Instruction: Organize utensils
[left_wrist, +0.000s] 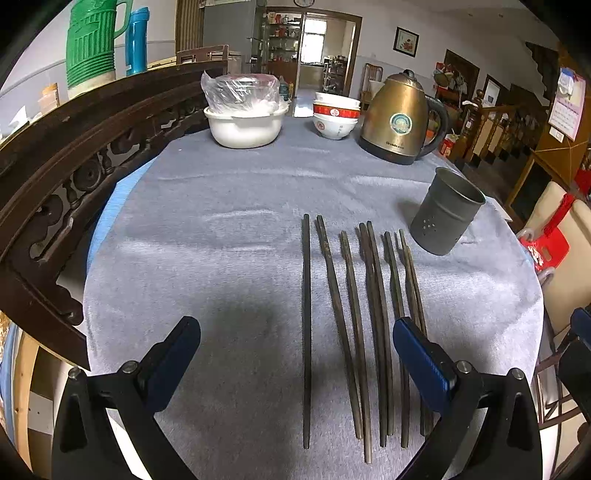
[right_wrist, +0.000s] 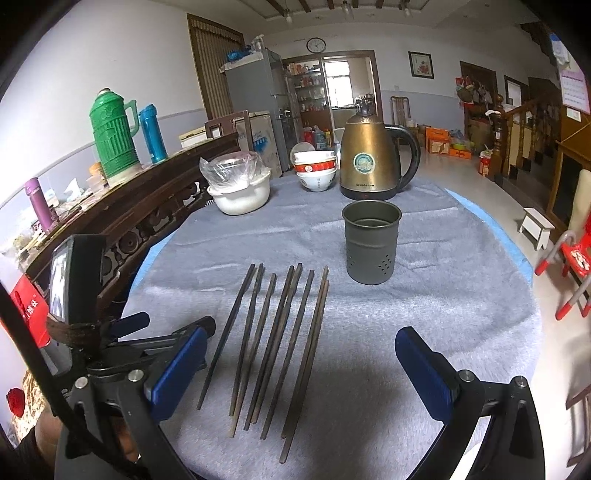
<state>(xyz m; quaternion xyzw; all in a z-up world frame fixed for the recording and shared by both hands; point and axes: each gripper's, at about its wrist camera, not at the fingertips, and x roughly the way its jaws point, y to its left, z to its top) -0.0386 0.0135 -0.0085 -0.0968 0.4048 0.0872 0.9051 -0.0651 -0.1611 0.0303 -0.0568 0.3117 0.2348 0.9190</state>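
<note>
Several dark chopsticks (left_wrist: 354, 325) lie side by side on the grey cloth (left_wrist: 229, 258), pointing away from me; they also show in the right wrist view (right_wrist: 277, 343). A grey metal holder cup (left_wrist: 445, 212) with small holes stands upright at their far right; in the right wrist view the cup (right_wrist: 370, 242) looks empty. My left gripper (left_wrist: 295, 354) is open and empty, low over the near ends of the chopsticks. My right gripper (right_wrist: 301, 363) is open and empty, above the chopsticks' near ends. The left gripper's body (right_wrist: 122, 343) shows at the left of the right wrist view.
At the back of the table stand a brass kettle (left_wrist: 397, 118), stacked bowls (left_wrist: 336, 114) and a white basin with wrapped dishes (left_wrist: 245, 114). A carved dark wood sideboard (left_wrist: 74, 155) runs along the left, with green and blue flasks on it. A red chair (right_wrist: 570, 266) stands right.
</note>
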